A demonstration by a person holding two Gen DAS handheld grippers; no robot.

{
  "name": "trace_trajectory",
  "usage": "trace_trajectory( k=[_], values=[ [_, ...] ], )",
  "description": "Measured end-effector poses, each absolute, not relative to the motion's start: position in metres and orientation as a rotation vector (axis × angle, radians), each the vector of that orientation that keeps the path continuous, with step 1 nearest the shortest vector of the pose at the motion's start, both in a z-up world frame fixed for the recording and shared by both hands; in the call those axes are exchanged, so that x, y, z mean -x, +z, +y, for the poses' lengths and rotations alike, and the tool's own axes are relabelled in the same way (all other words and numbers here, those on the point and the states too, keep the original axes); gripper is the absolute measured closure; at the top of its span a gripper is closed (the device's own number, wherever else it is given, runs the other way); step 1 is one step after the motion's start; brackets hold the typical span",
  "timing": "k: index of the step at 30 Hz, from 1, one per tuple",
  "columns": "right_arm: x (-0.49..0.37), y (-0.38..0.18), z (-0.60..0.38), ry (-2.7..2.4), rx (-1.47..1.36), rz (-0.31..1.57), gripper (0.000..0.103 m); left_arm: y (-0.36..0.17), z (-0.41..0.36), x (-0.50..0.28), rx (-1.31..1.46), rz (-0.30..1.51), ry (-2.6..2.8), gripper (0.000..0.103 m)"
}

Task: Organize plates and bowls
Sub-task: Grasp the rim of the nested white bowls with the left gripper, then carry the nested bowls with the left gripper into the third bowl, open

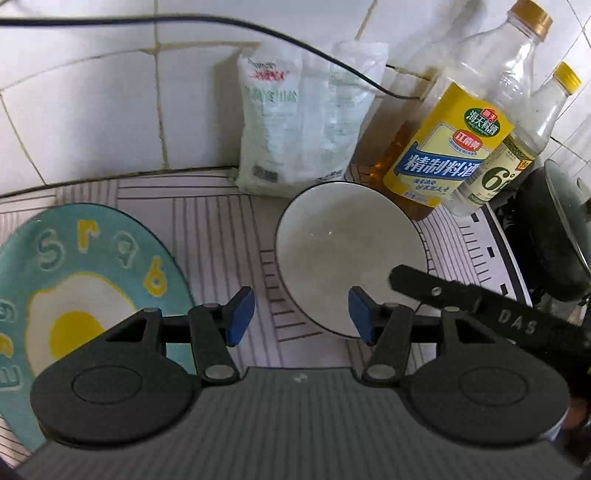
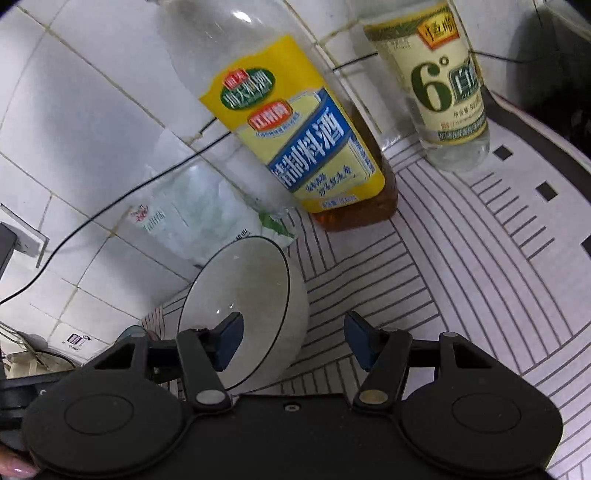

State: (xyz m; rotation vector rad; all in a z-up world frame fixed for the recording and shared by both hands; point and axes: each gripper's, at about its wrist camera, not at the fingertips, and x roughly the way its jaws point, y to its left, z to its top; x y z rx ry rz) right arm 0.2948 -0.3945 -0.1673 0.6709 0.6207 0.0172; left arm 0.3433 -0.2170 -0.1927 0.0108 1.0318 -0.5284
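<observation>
My left gripper (image 1: 301, 314) has its blue-padded fingers spread wide with nothing between them, hovering over the striped counter mat (image 1: 218, 229). Its right pad sits in front of the near rim of the white bowl (image 1: 347, 254); I cannot tell whether it touches. My right gripper (image 2: 291, 341) is also spread and holds nothing. Its left finger overlaps the same white bowl (image 2: 251, 299), which has a thin dark rim and stands upright on the mat (image 2: 461, 258), but whether that pad is inside the bowl or just above it is unclear. From the left wrist view, the right gripper's black finger (image 1: 480, 306) reaches across the bowl's right edge.

Left of the bowl lies a teal round mat with a fried-egg design (image 1: 85, 295). Behind the bowl, against the tiled wall (image 1: 92, 110), stand a white salt bag (image 1: 291, 125), a yellow-labelled cooking wine bottle (image 1: 450, 147) and a white vinegar bottle (image 1: 517, 147). A black cable (image 1: 221, 20) runs along the wall.
</observation>
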Motion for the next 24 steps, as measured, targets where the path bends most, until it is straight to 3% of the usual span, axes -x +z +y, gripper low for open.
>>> trace_trajectory(
  k=[2,3,5,6,8,24],
  values=[
    [-0.295,-0.168,-0.391,-0.019,-0.622,0.62,0.053,-0.199,-0.222,-0.343,-0.029,1.046,-0.515,0.053],
    [-0.293,-0.17,-0.391,-0.018,-0.618,0.613,0.055,-0.201,-0.224,-0.343,-0.034,1.059,-0.506,0.061],
    [-0.287,-0.175,-0.392,0.005,-0.682,0.591,0.083,-0.206,-0.225,-0.342,-0.012,1.084,-0.514,0.071],
    [-0.284,-0.178,-0.391,0.008,-0.714,0.578,0.085,-0.209,-0.225,-0.341,0.002,1.095,-0.518,0.078],
    [-0.281,-0.181,-0.392,-0.009,-0.7,0.555,0.09,-0.214,-0.224,-0.34,0.026,1.107,-0.52,0.08],
    [-0.254,-0.172,-0.387,-0.047,-0.706,0.524,0.091,-0.188,-0.214,-0.311,0.052,1.005,-0.588,0.081]
  ],
)
